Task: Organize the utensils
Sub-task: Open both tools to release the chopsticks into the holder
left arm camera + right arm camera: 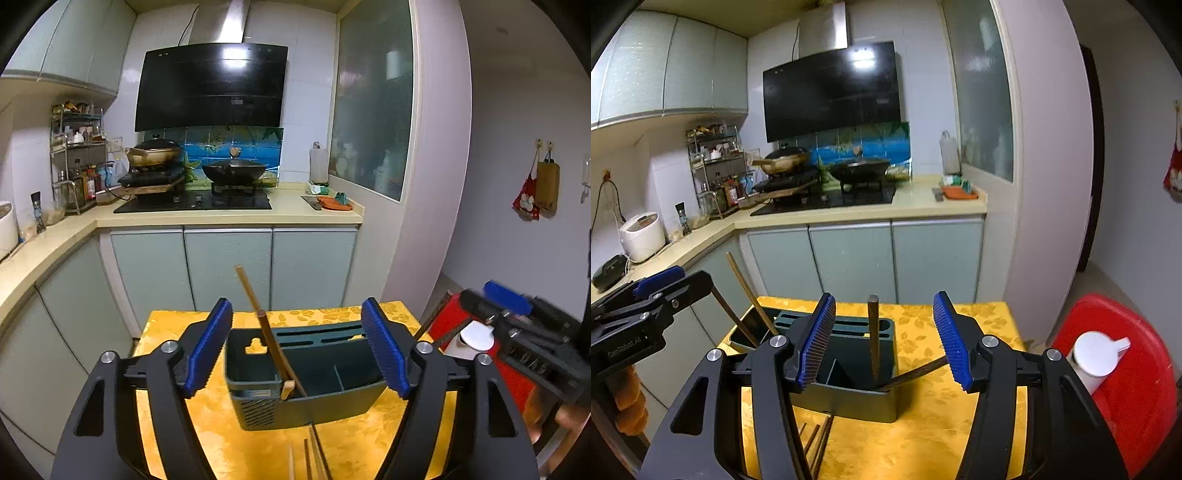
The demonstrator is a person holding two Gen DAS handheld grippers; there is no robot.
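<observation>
A yellow table (347, 443) carries a dark green holder (317, 380) with several chopsticks standing in it. Loose chopsticks (310, 458) lie on the cloth just before it, long axes pointing toward the holder. Both the left gripper (299, 350) and right gripper (884, 341) hang open and empty above; the loose sticks lie below and slightly left of the right gripper, about equally near either.

Both fisheye views are taken from low above the yellow-clothed desk (343, 446), facing the stove counter (229, 214) and range hood (210, 85). The green utensil holder (325, 384) is seen close between the jaws in each. The left wrist view is set further left, with the right gripper (513, 317) caught at its right edge; the left gripper (653, 291) is seen at the left edge of the right wrist view.
</observation>
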